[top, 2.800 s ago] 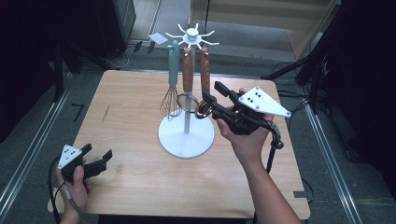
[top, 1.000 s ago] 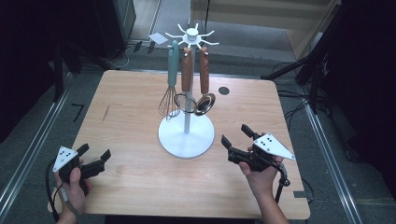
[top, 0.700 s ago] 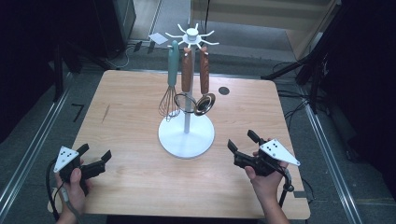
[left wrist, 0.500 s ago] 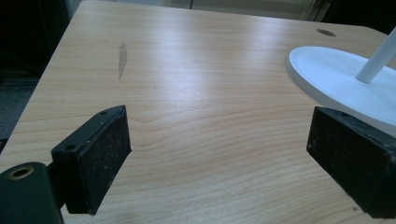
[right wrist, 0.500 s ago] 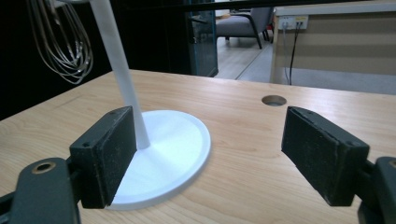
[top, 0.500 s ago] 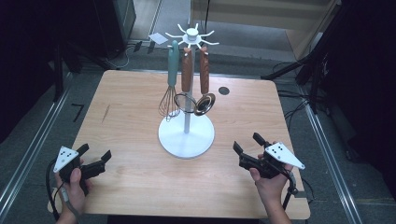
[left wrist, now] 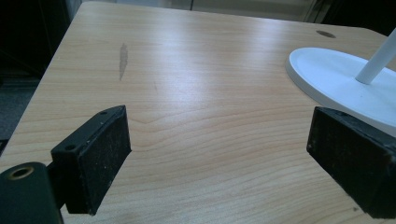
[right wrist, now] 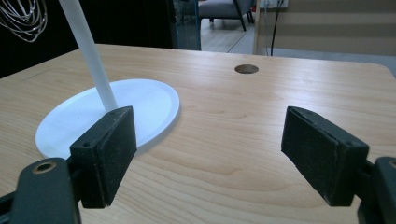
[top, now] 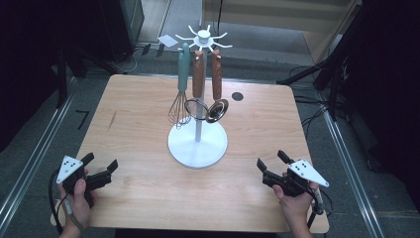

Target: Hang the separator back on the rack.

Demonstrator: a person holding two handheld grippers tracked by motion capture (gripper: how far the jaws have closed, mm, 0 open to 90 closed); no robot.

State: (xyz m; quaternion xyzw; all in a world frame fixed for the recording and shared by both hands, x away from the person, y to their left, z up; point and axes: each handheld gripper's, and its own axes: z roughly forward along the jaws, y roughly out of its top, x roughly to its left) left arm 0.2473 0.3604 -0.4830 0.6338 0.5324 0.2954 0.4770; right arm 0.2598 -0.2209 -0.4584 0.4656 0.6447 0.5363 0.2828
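White rack point(top: 197, 141) upright, utensils point(top: 198, 79) hanging.

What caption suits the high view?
Two open grippers, left and right, flank a white utensil stand on the wooden table.

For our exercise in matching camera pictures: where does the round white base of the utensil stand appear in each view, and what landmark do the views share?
High view: the white base lies at table centre, under the hanging utensils.
Left gripper view: at the upper right edge, partly behind the right-hand jaw.
Right gripper view: at the left middle, above the left-hand jaw.
Shared landmark: the stand's white pole, rising from the base.
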